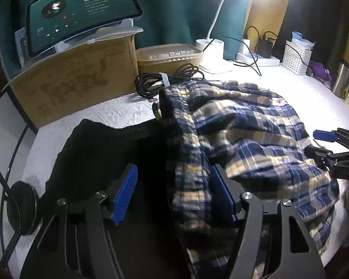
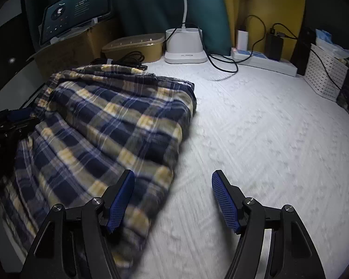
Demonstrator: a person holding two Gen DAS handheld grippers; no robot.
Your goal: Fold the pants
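From the left wrist camera, the left gripper point(image 1: 172, 195) has its two blue pads wide apart. Nothing is pinched between them. The plaid pants point(image 1: 244, 134) lie in a rumpled heap on the white table point(image 1: 290, 88). One thick edge of the pants runs down between the pads and lies against the right-hand pad, but the pads do not squeeze it. A black cloth point(image 1: 100, 148) lies just beside the pants, under the other pad. Behind them sit a cardboard box point(image 1: 76, 81) with a tablet point(image 1: 81, 11) on top, a brown food tub point(image 1: 169, 55), a bundle of black cable point(image 1: 167, 79) and a white lamp point(image 1: 211, 53) that shines very bright. The right gripper point(image 1: 321, 144) shows at the far edge of the pants.

From the right wrist camera, the right gripper point(image 2: 173, 200) is wide too and holds nothing. One pad is over the near edge of the pants point(image 2: 109, 125), the other is over bare table point(image 2: 256, 127). The pants cover the left part of the table. The left gripper point(image 2: 14, 121) pokes in at the pants' left edge. A white basket point(image 2: 325, 74) and a power strip point(image 2: 265, 60) stand at the back
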